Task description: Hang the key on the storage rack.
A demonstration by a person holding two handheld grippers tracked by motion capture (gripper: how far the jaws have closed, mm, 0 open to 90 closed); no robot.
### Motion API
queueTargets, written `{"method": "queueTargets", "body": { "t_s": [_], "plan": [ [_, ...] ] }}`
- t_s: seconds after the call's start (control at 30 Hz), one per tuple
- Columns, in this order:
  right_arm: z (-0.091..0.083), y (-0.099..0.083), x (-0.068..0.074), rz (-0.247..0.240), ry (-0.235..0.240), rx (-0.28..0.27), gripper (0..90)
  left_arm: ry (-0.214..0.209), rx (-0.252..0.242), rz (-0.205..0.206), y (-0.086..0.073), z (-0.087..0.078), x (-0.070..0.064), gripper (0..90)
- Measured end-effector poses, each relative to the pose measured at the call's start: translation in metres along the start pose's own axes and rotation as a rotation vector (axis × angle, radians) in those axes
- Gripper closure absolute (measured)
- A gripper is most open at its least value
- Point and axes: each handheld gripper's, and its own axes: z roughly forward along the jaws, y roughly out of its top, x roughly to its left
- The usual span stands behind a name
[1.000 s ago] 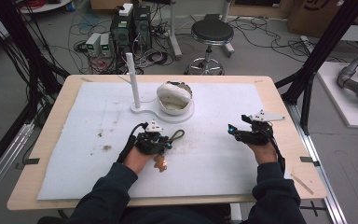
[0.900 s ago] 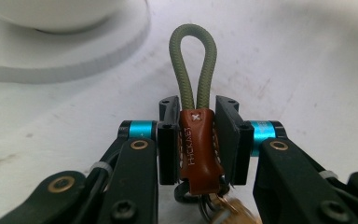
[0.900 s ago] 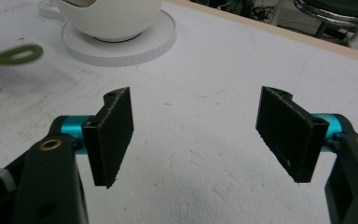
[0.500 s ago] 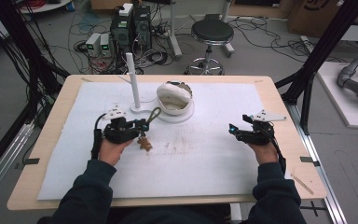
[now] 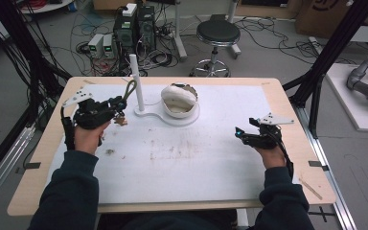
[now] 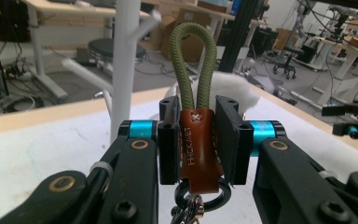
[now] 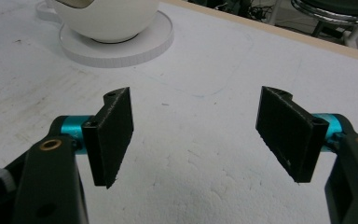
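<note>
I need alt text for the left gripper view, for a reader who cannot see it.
The left gripper is shut on a brown leather key fob whose green cord loop stands upright above the jaws. A white post rises just behind, on the white table.

Quick count: one brown leather key fob with an olive-green cord loop, pinched in one of the two black two-jaw grippers, the left gripper at the upper left of the high view, with the right gripper at the right middle, jaws spread. Centre top of the table there's one white upright post and one white round bowl-shaped holder, both on one flat white base. Behind the table, one black round stool at top centre.
</note>
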Motion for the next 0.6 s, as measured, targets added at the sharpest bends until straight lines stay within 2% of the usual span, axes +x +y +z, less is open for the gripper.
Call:
{"method": "queueTargets", "body": {
  "t_s": [0.2,0.3,0.4,0.47,0.53,0.57,0.6],
  "plan": [
    [0.000,0.000,0.000,-0.003,0.001,-0.003,27.8,0.023,-0.011,0.011,0.012,0.003,0.004,71.3],
    [0.000,0.000,0.000,-0.003,0.002,-0.003,27.8,0.047,0.006,0.028,0.017,0.010,0.004,71.2],
    [0.000,0.000,-0.001,-0.001,0.004,-0.002,27.9,0.069,0.047,0.053,0.019,0.021,0.004,71.2],
    [0.000,0.000,-0.001,0.000,0.005,-0.002,27.8,0.076,0.052,0.054,0.018,0.024,0.004,71.2],
    [0.000,0.000,-0.001,0.001,0.004,0.001,27.8,0.097,0.064,0.056,0.017,0.027,0.006,71.2],
    [0.000,0.000,-0.001,0.002,0.005,-0.001,27.8,0.123,0.079,0.058,0.015,0.031,0.009,71.2],
    [0.000,0.000,-0.001,0.002,0.005,-0.001,27.8,0.123,0.079,0.058,0.015,0.031,0.009,71.2]
  ]
}}
